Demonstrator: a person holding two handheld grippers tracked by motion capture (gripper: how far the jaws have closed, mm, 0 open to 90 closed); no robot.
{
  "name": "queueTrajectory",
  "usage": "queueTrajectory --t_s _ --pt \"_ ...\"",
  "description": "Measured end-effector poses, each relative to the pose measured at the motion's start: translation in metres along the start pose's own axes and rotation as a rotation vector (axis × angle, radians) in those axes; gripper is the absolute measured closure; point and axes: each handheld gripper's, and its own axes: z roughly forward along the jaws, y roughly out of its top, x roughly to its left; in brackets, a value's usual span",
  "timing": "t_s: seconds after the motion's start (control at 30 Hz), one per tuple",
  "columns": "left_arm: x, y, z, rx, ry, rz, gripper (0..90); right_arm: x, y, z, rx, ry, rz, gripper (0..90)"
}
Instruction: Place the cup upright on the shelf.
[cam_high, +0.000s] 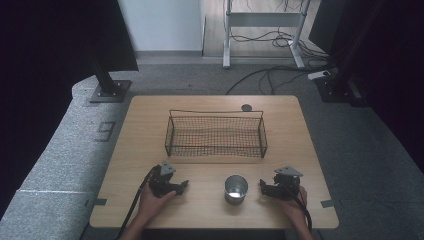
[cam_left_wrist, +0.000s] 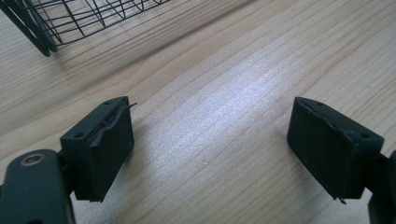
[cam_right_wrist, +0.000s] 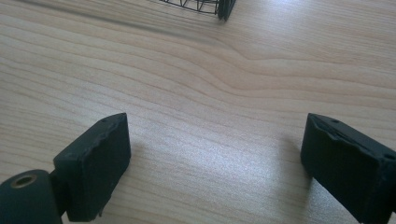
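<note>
**Cup waits between two open grippers, basket beyond**

From where I stand, nearest the person's edge of the wooden table (cam_high: 310, 150), both hands rest low on the wood with a gripper in each. The left gripper (cam_high: 183, 185) sits at about seven o'clock on the tabletop, its jaws spread wide with nothing between them; its own view shows bare wood grain between the two black pads (cam_left_wrist: 100, 149). The right gripper (cam_high: 262, 186) lies at about five o'clock, jaws likewise parted and empty, and its view too looks over plain wood.

Between them, at six o'clock, stands the metal cup (cam_high: 235, 188), upright with its mouth up, near both grippers but touching neither. The right gripper looks slightly the closer.

Farther off, at the centre of the table, the black wire basket (cam_high: 216, 134) sits empty, long side facing the person. A small dark disc (cam_high: 246, 107) lies just behind it at twelve o'clock.

My guess is the cup is meant for the basket. To do that well, I would bring one gripper in level with the table, set the pads either side of the cup's wall below the rim, and close gently, since thin polished metal may slip or tip. Then lift clear above the basket's near wire before carrying it forward, and lower it inside before letting go.
</note>
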Motion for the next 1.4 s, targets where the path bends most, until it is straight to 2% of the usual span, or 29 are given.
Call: queueTrajectory --t_s 0.33,0.4,0.63,0.87,0.97,1.0,1.07,1.4 --pt "0.000 0.000 0.000 0.000 -0.001 0.002 14.5 0.000 0.000 0.000 -0.003 0.007 -0.006 9.7" --pt "0.000 0.000 0.000 0.000 -0.001 0.001 14.5 0.000 -0.001 -0.001 -0.012 0.014 -0.018 12.8" --pt "0.000 0.000 0.000 0.000 -0.001 0.002 14.5 0.000 -0.001 -0.003 -0.017 0.032 -0.015 13.9" --pt "0.000 0.000 0.000 0.000 -0.002 0.003 14.5 0.000 0.005 -0.020 -0.093 0.057 -0.011 15.4" --pt "0.000 0.000 0.000 0.000 -0.003 0.003 14.5 0.000 0.005 -0.023 -0.102 0.074 -0.007 15.5" --pt "0.000 0.000 0.000 0.000 -0.003 0.003 14.5 0.001 0.006 -0.027 -0.113 0.095 0.001 15.7" --pt "0.000 0.000 0.000 0.001 -0.003 0.003 14.5 0.002 0.007 -0.028 -0.116 0.099 0.001 15.8" --pt "0.000 0.000 0.000 0.000 -0.002 0.003 14.5 0.013 0.014 -0.052 -0.190 0.162 -0.021 16.1"
